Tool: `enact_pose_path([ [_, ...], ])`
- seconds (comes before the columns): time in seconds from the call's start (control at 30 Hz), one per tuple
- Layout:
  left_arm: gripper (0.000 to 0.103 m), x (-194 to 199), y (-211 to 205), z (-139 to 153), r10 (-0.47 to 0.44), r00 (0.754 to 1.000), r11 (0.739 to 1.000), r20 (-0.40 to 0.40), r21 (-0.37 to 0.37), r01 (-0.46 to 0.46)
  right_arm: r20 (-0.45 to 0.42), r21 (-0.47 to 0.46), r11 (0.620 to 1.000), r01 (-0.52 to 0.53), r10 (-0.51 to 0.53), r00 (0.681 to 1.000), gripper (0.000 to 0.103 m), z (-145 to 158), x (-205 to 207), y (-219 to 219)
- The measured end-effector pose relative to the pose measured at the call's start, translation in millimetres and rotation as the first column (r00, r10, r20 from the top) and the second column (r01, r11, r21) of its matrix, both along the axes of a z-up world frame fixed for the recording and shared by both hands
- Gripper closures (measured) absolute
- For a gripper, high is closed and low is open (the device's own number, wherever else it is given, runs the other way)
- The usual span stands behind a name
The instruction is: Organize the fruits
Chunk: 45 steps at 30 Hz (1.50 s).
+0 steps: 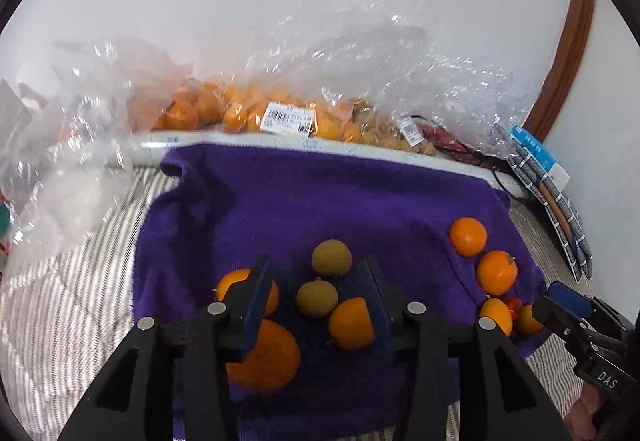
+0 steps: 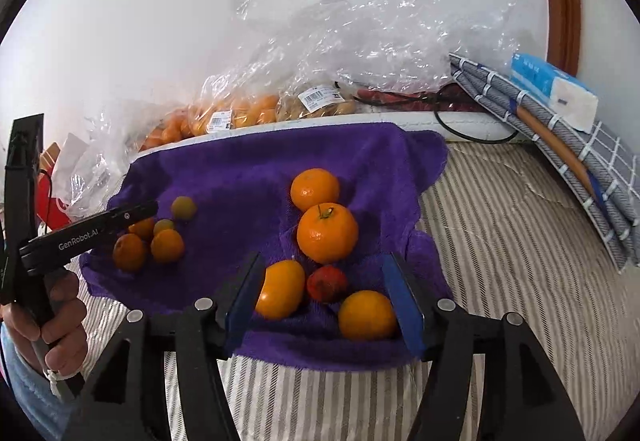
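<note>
Glossy oranges (image 1: 352,323) and dull green fruits (image 1: 317,298) scattered on purple towel (image 1: 320,197), left claw (image 1: 318,301) parted around both, nothing gripped, right claw (image 2: 324,301) parted around red fruit (image 2: 327,283), nothing gripped.

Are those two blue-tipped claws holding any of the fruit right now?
No, nothing is held. The left gripper and the right gripper both stand open above the fruit on the purple towel, pads touching none.
</note>
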<state>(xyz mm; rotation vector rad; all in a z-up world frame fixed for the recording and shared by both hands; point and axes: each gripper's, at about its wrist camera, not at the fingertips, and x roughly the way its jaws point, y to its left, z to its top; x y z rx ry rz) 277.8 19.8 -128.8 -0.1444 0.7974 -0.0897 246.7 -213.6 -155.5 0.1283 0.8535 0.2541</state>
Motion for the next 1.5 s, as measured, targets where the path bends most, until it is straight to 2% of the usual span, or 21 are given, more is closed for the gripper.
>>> enact_pose_path([
  [0.2, 0.054, -28.6, 1.4, 21.1, -0.003, 1.0, 1.0, -0.01, -0.015, 0.003, 0.021, -0.019, 0.998, 0.052, -0.051, 0.998, 0.04, 33.2, -31.3, -5.3],
  [0.3, 0.054, -52.8, 0.7, 30.6, 0.013, 1.0, 1.0, -0.017, 0.008, -0.013, 0.008, -0.04, 0.996, 0.082, -0.082, 0.997, 0.04, 46.6, -48.6, -9.7],
  [0.4, 0.054, -75.3, -2.8, 39.3, 0.019, 1.0, 0.999, -0.018, 0.028, -0.018, 0.01, -0.022, 0.995, 0.093, -0.093, 0.996, 0.04, 58.9, -68.6, -14.0],
  [0.47, 0.051, -92.3, -5.5, 46.1, 0.028, 1.0, 0.999, -0.013, 0.043, -0.027, 0.018, -0.026, 0.993, 0.114, -0.113, 0.993, 0.04, 68.9, -86.2, -16.5],
  [0.57, 0.035, -119.3, -7.0, 57.4, 0.041, 0.999, 0.997, 0.003, 0.062, -0.042, 0.024, -0.053, 0.988, 0.147, -0.146, 0.989, 0.04, 79.5, -107.2, -17.1],
  [0.7, 0.022, -156.1, -8.1, 75.8, 0.053, 0.998, 0.995, 0.04, 0.085, -0.057, 0.07, -0.081, 0.982, 0.172, -0.167, 0.984, 0.016, 93.4, -139.6, -18.2],
  [0.77, 0.018, -173.0, -8.8, 84.6, 0.052, 0.997, 0.994, 0.063, 0.09, -0.057, 0.104, -0.091, 0.982, 0.168, -0.158, 0.982, 0.01, 100.9, -156.3, -17.5],
  [0.8, 0.017, -182.8, -9.7, 89.5, 0.051, 0.996, 0.994, 0.073, 0.091, -0.057, 0.123, -0.097, 0.98, 0.173, -0.161, 0.979, 0.007, 105.3, -166.8, -17.6],
  [0.97, 0.017, -223.1, -17.1, 110.8, 0.033, 0.99, 0.994, 0.136, 0.097, -0.047, 0.136, -0.101, 0.973, 0.21, -0.195, 0.971, 0.006, 118.3, -199.4, -21.3],
  [1.1, 0.017, -250.5, -25.0, 122.9, 0.026, 0.984, 0.994, 0.175, 0.103, -0.045, 0.157, -0.096, 0.97, 0.224, -0.208, 0.966, 0.001, 126.3, -223.7, -26.4],
  [1.5, 0.017, -277.4, -30.3, 134.9, 0.035, 0.977, 0.992, 0.211, 0.114, -0.06, 0.182, -0.09, 0.966, 0.243, -0.224, 0.958, 0.001, 137.8, -255.3, -32.3],
])
